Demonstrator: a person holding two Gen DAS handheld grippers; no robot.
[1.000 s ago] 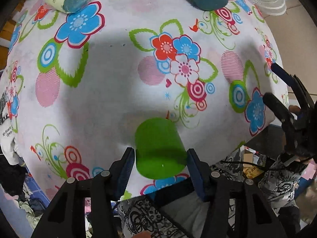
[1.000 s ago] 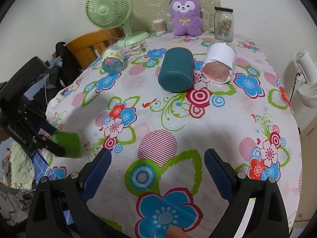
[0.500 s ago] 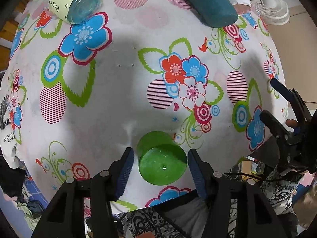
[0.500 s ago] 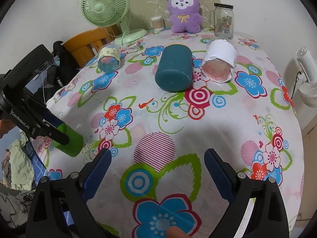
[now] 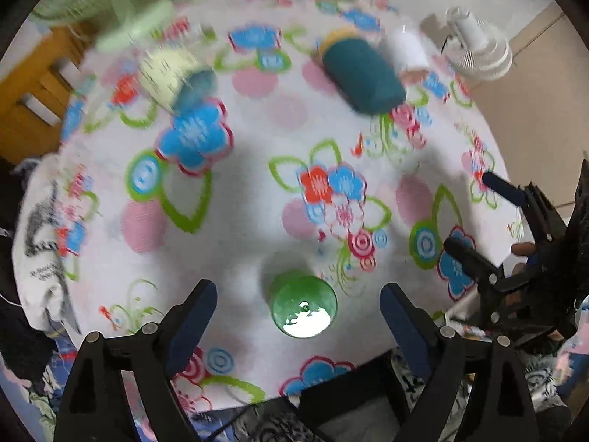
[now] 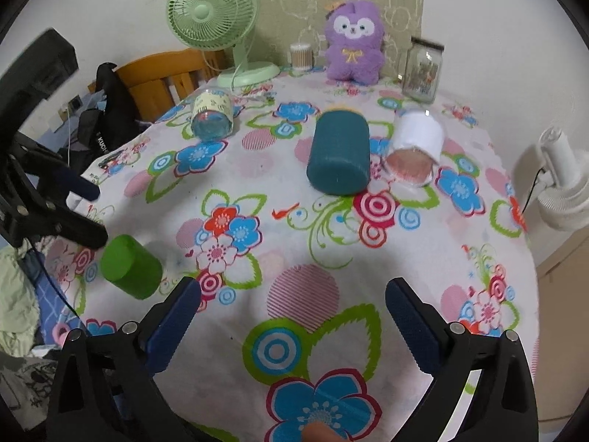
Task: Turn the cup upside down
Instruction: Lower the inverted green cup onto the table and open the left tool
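Tablecloth with a bright flower print is spread over the whole table. At twelve o'clock in the right wrist view a green fan, a purple plush and a glass jar are lined up against the wall. Nearer the middle, a teal cup, a white cup and a clear cup are laid on their sides. The green cup is stood upside down at nine o'clock, near the table edge, with its flat base up. The left gripper is spread wide, the green cup being seen between its fingers but touched by neither. The right gripper is likewise spread, with nothing held.
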